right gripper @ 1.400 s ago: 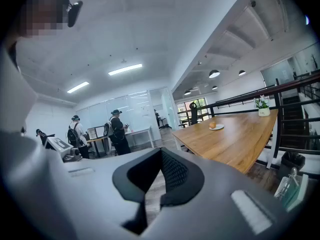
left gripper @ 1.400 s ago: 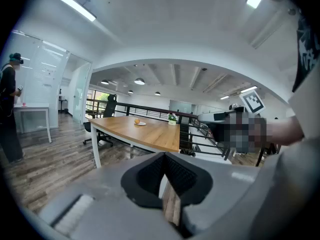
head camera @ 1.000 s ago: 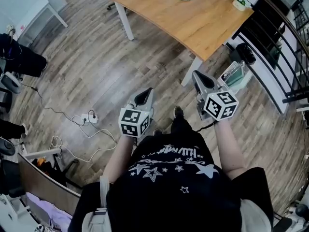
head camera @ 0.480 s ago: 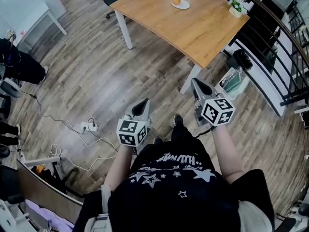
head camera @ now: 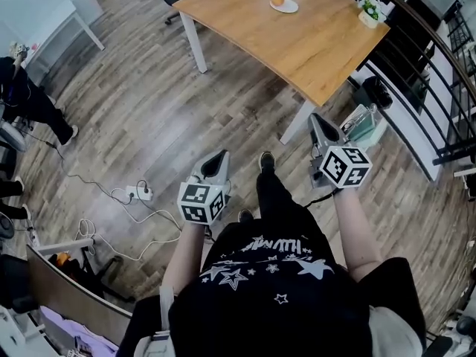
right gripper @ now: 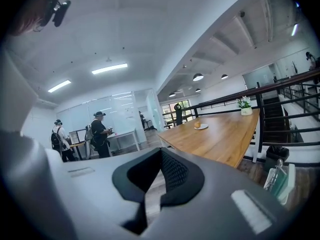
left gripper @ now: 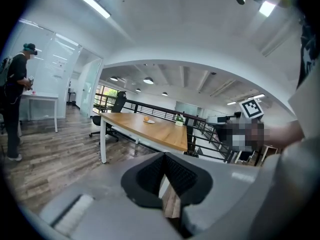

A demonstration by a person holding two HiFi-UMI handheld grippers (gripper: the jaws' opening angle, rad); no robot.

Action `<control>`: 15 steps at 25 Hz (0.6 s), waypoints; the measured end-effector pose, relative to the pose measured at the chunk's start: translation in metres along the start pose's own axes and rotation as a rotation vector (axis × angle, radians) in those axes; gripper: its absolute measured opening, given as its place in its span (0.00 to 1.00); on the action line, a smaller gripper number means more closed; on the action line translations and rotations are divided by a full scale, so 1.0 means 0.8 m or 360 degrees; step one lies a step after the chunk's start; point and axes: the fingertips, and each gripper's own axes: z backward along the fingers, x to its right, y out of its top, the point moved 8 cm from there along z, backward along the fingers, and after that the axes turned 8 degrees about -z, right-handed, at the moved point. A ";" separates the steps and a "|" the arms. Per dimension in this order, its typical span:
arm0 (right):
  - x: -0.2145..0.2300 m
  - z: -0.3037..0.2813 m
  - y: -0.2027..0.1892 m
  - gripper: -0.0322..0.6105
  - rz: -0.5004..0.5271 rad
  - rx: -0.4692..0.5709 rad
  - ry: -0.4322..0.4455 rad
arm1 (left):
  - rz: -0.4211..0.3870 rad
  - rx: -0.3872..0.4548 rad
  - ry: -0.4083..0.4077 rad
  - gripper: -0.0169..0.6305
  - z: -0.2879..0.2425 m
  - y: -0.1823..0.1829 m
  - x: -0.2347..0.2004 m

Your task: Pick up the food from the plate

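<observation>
You're only on the approach, your left gripper (head camera: 220, 157) and right gripper (head camera: 316, 117) both empty with jaws pressed together, and the food (head camera: 277, 0) sits on its plate (head camera: 291, 8) far across the bench (head camera: 297, 47), so step closer and spread the jaws.

The food (head camera: 277, 0) on the plate (head camera: 288, 7) is too small to tell its kind. The bench (head camera: 312, 47) is cut off at 12 o'clock, a person (head camera: 26, 99) at 9 o'clock.
</observation>
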 end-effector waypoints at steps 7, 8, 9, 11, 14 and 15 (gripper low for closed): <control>0.020 -0.061 -0.002 0.05 -0.0024 -0.0054 0.0004 | 0.0019 -0.0072 0.0036 0.03 -0.024 -0.004 -0.031; 0.021 -0.073 0.001 0.05 -0.0026 -0.0053 0.0015 | 0.0025 -0.0078 0.0044 0.03 -0.030 -0.002 -0.038; 0.023 -0.085 0.005 0.05 -0.0028 -0.0050 0.0027 | 0.0027 -0.0082 0.0048 0.03 -0.036 0.002 -0.044; 0.029 -0.112 0.013 0.05 -0.0034 -0.0048 0.0049 | 0.0013 -0.0085 0.0056 0.03 -0.051 0.011 -0.059; 0.044 -0.154 0.026 0.05 -0.0039 -0.0058 0.0058 | 0.0004 -0.0080 0.0084 0.03 -0.079 0.026 -0.084; 0.050 -0.168 0.032 0.05 -0.0033 -0.0060 0.0059 | 0.0008 -0.0077 0.0093 0.03 -0.090 0.032 -0.093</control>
